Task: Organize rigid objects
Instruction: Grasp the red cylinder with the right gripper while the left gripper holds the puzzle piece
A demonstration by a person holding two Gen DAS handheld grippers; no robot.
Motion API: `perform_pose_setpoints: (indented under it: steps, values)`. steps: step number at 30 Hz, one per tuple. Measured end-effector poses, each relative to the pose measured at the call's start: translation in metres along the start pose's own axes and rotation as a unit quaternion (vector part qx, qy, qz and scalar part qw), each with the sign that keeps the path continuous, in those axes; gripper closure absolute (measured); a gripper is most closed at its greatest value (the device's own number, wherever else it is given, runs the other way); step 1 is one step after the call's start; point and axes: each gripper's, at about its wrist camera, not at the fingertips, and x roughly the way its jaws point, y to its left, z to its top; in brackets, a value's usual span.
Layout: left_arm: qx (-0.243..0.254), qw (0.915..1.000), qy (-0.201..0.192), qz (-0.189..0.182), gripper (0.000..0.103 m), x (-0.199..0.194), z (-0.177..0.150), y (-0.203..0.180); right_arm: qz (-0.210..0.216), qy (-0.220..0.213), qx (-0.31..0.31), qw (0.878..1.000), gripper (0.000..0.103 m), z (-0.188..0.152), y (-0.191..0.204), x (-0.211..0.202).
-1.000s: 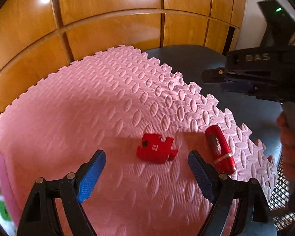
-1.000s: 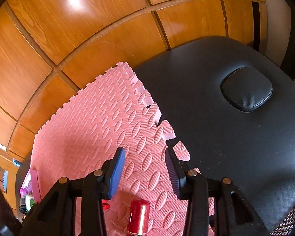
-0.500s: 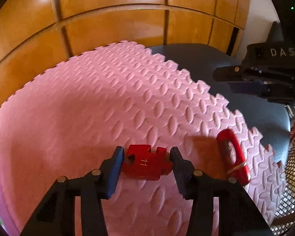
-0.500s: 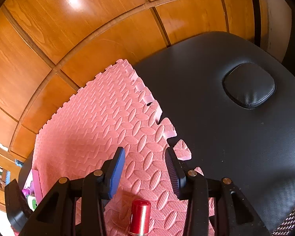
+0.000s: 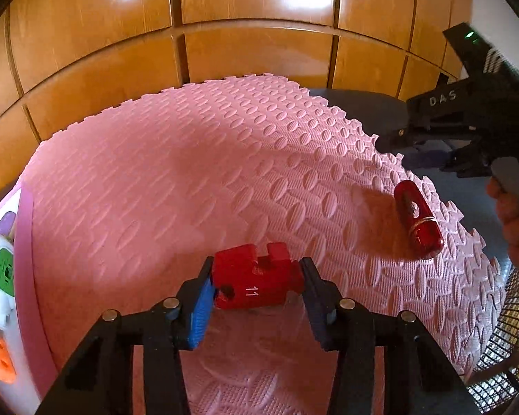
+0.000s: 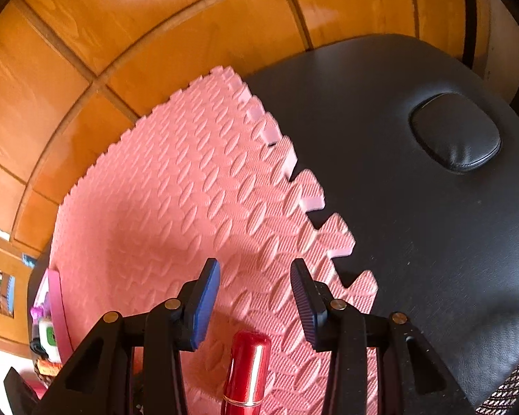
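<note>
My left gripper [image 5: 257, 282] is shut on a red puzzle-shaped block [image 5: 256, 282] marked "11", held just above the pink foam mat [image 5: 190, 180]. A glossy red cylinder [image 5: 418, 219] with a gold band lies on the mat near its right edge. My right gripper [image 6: 256, 297] is open and empty; the same red cylinder [image 6: 247, 370] lies on the mat below and behind its fingers. The right gripper body [image 5: 467, 117] also shows at the right of the left wrist view, above the cylinder.
The mat lies on a black padded table [image 6: 415, 207] against a wooden panelled wall [image 5: 225, 34]. A pink-rimmed tray [image 5: 27, 276] with white, green and orange toys sits at the mat's left edge. A black mesh basket [image 5: 501, 346] is at the right.
My left gripper closed on the red block and lifted it off the mat, swinging left so the tray came into view. The right gripper stayed open above the cylinder.
</note>
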Motion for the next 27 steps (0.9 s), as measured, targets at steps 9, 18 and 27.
perform_pose_setpoints:
  steps: [9,18,27]
  values:
    - [-0.006,0.9999,-0.008,-0.010,0.056,-0.002,-0.001,0.002,-0.011,0.030,-0.034,0.999,0.061,-0.024,0.016,-0.004]
    - [-0.016,0.9996,-0.011,-0.019,0.056,-0.004,-0.002,0.006,-0.088,0.042,-0.184,0.978,0.080,-0.062,0.055,-0.001]
    - [-0.018,0.9995,-0.013,-0.022,0.056,-0.004,-0.003,0.006,-0.034,0.032,-0.301,0.953,0.080,-0.056,0.107,0.029]
